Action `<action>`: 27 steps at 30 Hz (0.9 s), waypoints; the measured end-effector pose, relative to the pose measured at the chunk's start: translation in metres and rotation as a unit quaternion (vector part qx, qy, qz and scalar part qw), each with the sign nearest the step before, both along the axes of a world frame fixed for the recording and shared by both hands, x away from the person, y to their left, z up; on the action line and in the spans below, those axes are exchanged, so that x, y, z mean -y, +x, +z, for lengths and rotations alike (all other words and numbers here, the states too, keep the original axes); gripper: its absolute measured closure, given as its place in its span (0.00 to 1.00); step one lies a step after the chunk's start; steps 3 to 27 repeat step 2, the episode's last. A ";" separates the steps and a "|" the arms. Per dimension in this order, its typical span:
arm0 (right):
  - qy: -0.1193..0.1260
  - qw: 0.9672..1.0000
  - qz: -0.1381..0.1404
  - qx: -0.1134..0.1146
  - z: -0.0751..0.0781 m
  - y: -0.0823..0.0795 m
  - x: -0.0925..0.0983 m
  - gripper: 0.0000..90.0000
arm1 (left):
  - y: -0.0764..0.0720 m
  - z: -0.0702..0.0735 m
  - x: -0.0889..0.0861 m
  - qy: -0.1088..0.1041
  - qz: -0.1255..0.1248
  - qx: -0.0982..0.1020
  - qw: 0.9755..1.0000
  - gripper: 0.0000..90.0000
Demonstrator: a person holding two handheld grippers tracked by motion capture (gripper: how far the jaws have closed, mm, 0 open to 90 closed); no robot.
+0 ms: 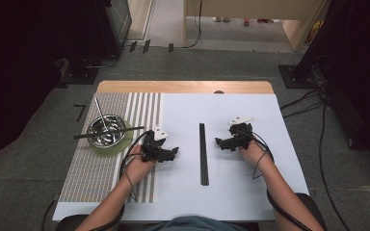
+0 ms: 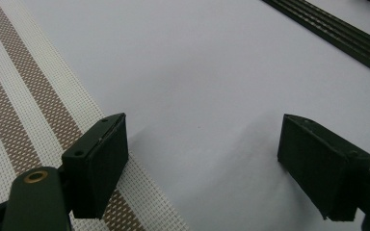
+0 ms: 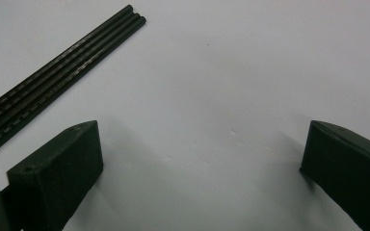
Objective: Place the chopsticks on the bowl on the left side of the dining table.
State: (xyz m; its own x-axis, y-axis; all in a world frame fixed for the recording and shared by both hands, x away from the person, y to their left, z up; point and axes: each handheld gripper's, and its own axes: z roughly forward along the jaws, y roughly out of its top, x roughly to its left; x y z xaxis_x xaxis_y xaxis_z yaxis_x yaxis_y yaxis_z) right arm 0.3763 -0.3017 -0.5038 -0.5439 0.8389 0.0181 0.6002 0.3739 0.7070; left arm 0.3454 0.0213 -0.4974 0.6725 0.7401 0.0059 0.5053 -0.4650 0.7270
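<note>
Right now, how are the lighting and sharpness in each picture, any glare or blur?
High view: dark edges, a bright white table sheet, glints on the round steel bowl. Left gripper view: soft shadows under the open left claw. Right gripper view: black chopsticks sharp, near right claw blurred.

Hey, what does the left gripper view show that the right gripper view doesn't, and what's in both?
Left gripper view alone: the striped brown-and-white placemat, running under the left gripper at its near jaw.

Right gripper view alone: the rounded end of the black chopsticks, lying ahead and to the side of the right gripper.

Both: the white table surface, the bundle of chopsticks crossing a corner of the picture, and a pair of black jaws standing wide apart with nothing between them.
</note>
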 end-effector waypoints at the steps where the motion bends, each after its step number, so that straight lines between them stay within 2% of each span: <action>1: 0.000 1.000 0.000 0.000 0.000 0.000 0.000 0.00 | 0.000 0.000 0.000 0.000 0.000 0.000 1.000 0.20; 27: 0.000 1.000 0.000 0.000 0.000 0.000 0.000 0.00 | 0.000 0.000 0.000 0.000 0.000 0.000 1.000 0.20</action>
